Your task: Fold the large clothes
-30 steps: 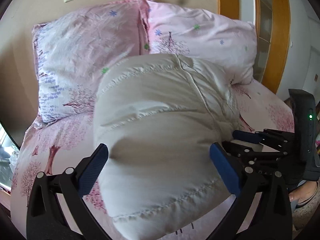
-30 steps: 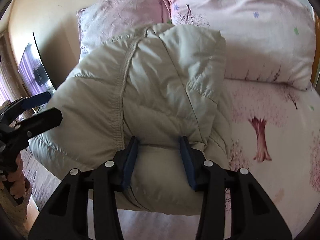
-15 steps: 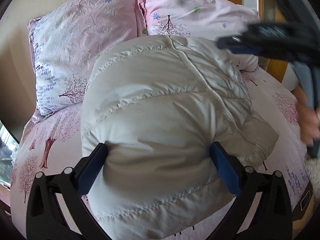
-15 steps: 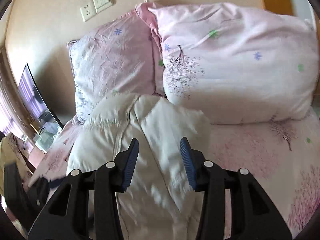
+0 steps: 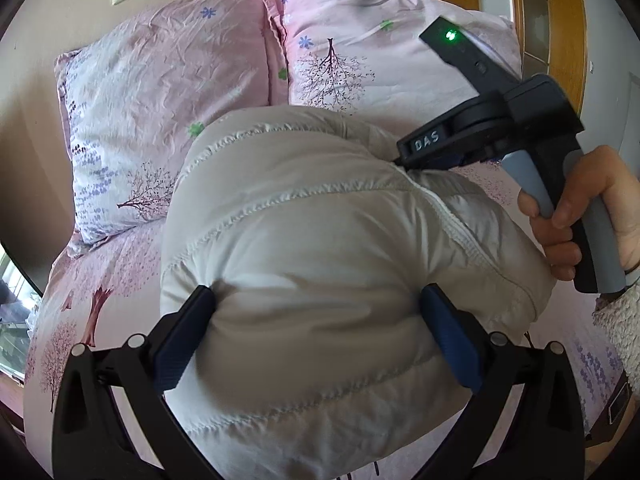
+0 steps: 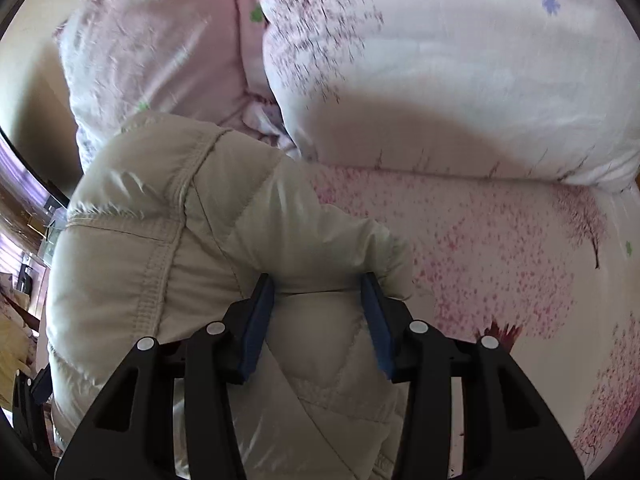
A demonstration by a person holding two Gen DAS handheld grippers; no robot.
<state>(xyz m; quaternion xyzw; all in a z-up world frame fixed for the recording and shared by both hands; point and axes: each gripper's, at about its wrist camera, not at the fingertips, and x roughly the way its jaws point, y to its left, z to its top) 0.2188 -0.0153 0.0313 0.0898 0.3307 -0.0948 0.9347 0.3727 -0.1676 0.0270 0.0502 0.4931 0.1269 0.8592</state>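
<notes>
A cream quilted puffer jacket (image 5: 320, 248) lies bunched up on the pink bed. My left gripper (image 5: 316, 336) is open wide, its blue pads pressed against both sides of the jacket's near bulge. My right gripper (image 6: 316, 312) is partly closed around a fold of the same jacket (image 6: 168, 264) at its far right side; the pads touch the fabric on both sides. In the left wrist view the right gripper's black body (image 5: 500, 128) reaches down onto the jacket's far edge, held by a hand (image 5: 588, 208).
Two pink tree-print pillows (image 5: 160, 92) (image 5: 380, 56) lean against the beige wall behind the jacket. The pink bedsheet (image 6: 500, 248) spreads right of the jacket. A wooden frame (image 5: 560, 20) stands at the far right. The bed edge lies at the left.
My right gripper swung up away from the jacket, then came down onto its far right fold. My left gripper stayed around the near bulge and pushed slightly into it.
</notes>
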